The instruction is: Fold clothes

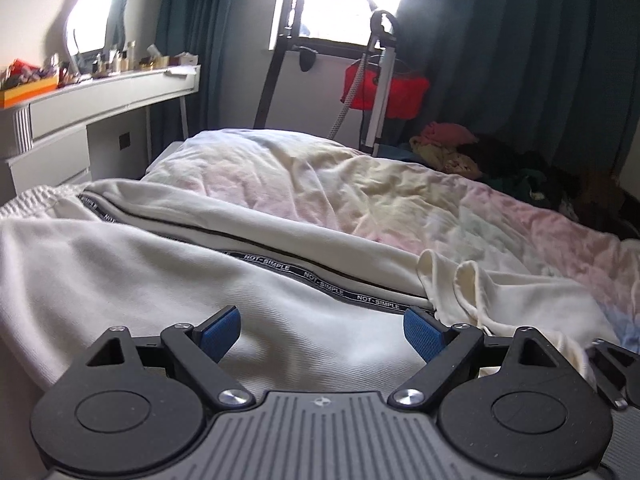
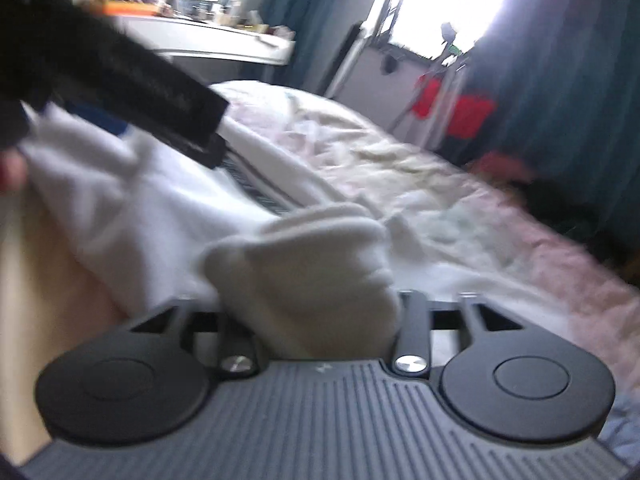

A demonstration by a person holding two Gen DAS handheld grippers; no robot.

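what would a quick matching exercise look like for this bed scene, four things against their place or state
Things:
1. left gripper
2. right gripper
3. red bag
4. pile of clothes

States or places:
A. hangs by the window
B. jaws shut on the white trousers
C. jaws open, empty
D. heaped at the far side of the bed

Pairs: 1-C, 2-B, 3-A, 4-D
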